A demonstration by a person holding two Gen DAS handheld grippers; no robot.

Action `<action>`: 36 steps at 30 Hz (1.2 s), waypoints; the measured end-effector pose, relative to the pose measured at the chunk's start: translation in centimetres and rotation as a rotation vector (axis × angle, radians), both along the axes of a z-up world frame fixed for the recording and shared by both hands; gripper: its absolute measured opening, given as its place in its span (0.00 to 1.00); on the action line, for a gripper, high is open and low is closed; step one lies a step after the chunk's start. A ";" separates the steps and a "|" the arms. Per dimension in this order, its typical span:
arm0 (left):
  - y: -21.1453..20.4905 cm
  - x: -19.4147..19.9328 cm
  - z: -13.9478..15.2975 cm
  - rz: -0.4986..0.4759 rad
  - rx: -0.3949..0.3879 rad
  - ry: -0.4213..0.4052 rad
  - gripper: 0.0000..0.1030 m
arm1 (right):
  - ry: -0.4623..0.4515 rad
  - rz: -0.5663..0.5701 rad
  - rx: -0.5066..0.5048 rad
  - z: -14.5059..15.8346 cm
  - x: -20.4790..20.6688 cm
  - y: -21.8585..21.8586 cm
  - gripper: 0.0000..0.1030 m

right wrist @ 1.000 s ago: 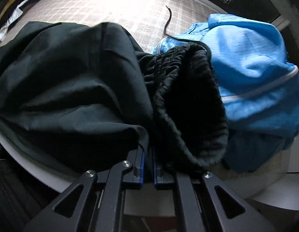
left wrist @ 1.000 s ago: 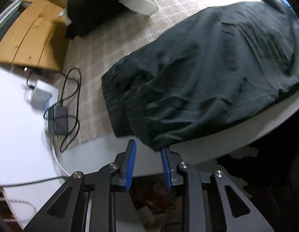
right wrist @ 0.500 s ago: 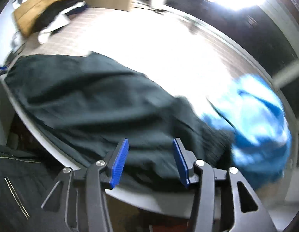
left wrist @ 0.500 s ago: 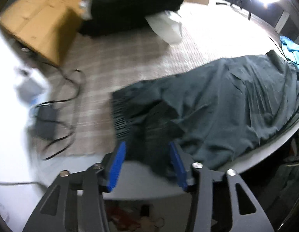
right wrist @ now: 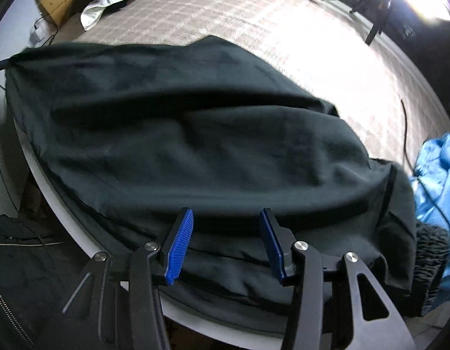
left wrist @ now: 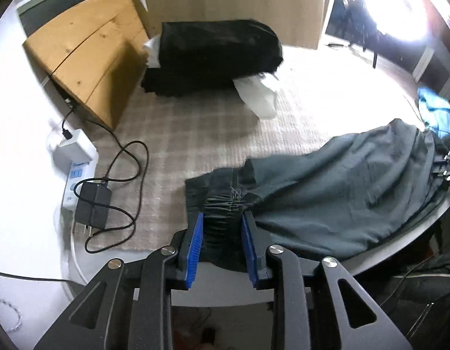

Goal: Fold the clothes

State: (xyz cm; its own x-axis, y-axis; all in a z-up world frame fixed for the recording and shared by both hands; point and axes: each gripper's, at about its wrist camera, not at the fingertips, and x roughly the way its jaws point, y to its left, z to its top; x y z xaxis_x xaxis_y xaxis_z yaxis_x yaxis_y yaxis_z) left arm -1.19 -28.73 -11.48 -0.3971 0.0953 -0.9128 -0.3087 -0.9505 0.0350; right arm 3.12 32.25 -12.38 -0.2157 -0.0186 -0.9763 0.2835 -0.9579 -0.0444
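Dark trousers (right wrist: 196, 134) overhanging table edge (right wrist: 64, 221)

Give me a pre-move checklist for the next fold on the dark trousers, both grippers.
1. Left gripper on the cuff: gathered cuff sits between the pads, jaws have just been moving; firm grip cannot tell.
2. Right gripper open: ok, jaws have just opened, nothing between them.
3. Dark trousers fully on the table: not ok, fabric overhangs the near edge.
4. Fabric flat: not ok, ridges and wrinkles.
5. Blue garment clear of the fold: not ok, it touches the trousers' end.
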 end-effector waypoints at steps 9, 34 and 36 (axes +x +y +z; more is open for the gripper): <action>-0.1 -2.3 -3.9 -0.019 -0.026 -0.050 0.42 | 0.006 0.025 0.020 0.4 0.6 -3.0 0.45; -0.7 -7.1 -6.7 -0.095 -0.088 -0.039 0.08 | -0.055 -0.083 0.022 0.1 3.6 -5.9 0.46; -0.3 -7.9 -8.6 -0.093 -0.173 -0.065 0.04 | -0.067 -0.084 0.026 0.1 3.7 -6.1 0.46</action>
